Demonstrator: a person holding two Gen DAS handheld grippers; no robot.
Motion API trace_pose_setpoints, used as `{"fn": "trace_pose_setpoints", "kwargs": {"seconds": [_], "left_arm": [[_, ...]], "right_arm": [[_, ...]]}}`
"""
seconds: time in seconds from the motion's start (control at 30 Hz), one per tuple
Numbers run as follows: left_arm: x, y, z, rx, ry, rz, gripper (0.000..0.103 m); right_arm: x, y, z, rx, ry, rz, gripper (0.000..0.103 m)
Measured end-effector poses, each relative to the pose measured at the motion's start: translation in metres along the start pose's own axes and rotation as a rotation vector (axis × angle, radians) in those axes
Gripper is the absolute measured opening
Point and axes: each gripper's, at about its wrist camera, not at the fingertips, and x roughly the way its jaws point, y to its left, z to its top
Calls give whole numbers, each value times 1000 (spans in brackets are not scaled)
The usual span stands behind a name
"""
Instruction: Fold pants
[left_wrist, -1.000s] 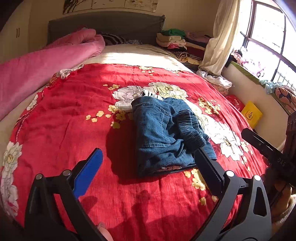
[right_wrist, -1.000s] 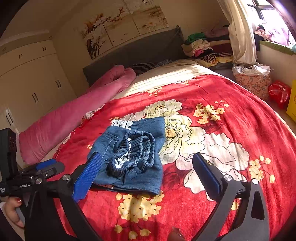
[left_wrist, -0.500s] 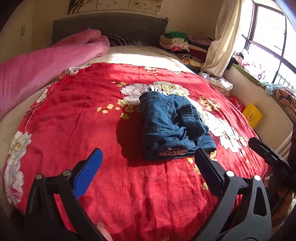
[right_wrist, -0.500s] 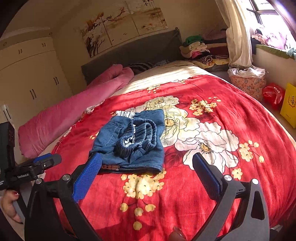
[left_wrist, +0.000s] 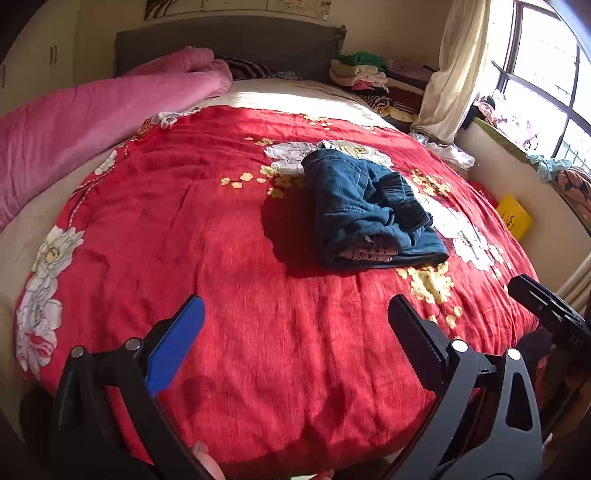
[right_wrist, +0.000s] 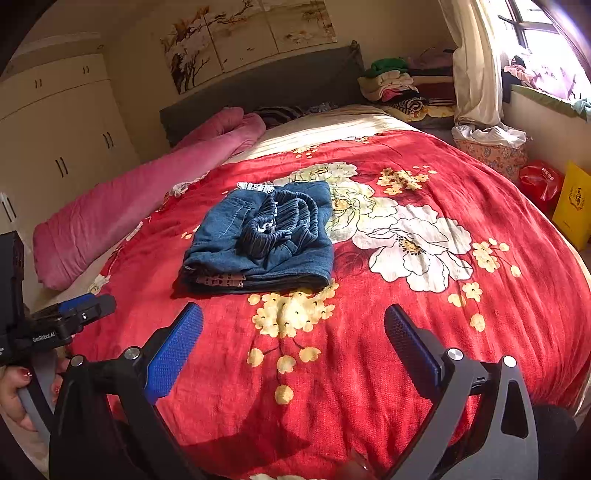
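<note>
Denim is the thing to watch: the pants (left_wrist: 373, 214) lie as a compact folded bundle on the red floral bedspread (left_wrist: 221, 229), toward the middle of the bed and well beyond both sets of fingers. Your left gripper (left_wrist: 295, 332) hangs released near the foot edge, its blue pad and its black toothed pad spread wide with nothing between them; from there the bundle sits ahead and a little to the right. Your right gripper (right_wrist: 293, 334) is likewise spread and empty, and from it the pants (right_wrist: 262, 240) sit ahead and to the left, so the bundle lies roughly between your two hands. Neither tool touches cloth. The bundle's long axis runs near to far as the left view shows it, with the thick folded edge facing you (a strip of patterned lining peeks out there) and the gathered elastic waistband (right_wrist: 284, 221) heaped on top. The right gripper looks slightly nearer to the close edge, though the fisheye makes that hard to judge. To my eye the folding is about done; what remains, if anything, is flattening that raised waistband, and for that you would reach forward and inward from either side. The pink quilt (left_wrist: 92, 110) along the left is well apart.
</note>
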Motion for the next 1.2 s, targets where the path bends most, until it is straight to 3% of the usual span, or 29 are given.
{"fn": "trace_pose_setpoints", "kwargs": {"seconds": [0.4,1.2], "left_arm": [[8,-8,-29,14,39,-3,93],[8,-17,-31,29,40,1,93]], "right_arm": [[5,7,-23,-55,38,-50,98],[8,2,-24,-44,45,-60,98]]}}
